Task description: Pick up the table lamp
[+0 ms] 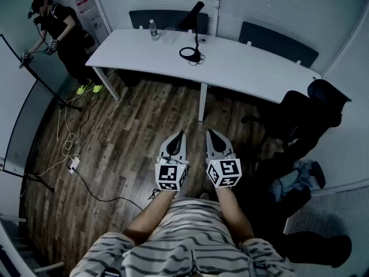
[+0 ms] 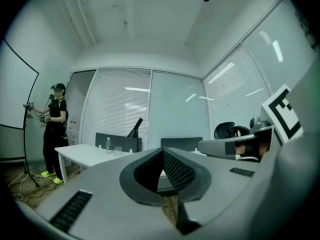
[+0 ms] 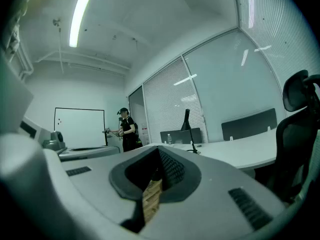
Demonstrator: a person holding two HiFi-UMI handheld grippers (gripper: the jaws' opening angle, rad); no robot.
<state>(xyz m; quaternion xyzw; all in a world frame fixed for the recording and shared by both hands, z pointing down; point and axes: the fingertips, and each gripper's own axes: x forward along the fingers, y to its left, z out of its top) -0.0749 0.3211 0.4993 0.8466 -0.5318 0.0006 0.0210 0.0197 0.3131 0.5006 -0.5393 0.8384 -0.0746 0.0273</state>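
Left hand-held gripper (image 1: pixel 181 135), right hand-held gripper (image 1: pixel 210 132): level, shut.

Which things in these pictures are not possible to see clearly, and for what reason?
- Head view: the label on the bottle is too small to read.
- Head view: the dark loop at the foot of the lamp may be its base or its cord; it is too small to tell.
- Left gripper view: the lamp's base is hidden behind the left gripper.
- Head view: the cloth at the right is too dark to name.

An office meeting room: long white table (image 1: pixel 242 62), swivel chair (image 1: pixel 326 94), blinded glass walls (image 2: pixel 117 109), whiteboard (image 3: pixel 80 127).
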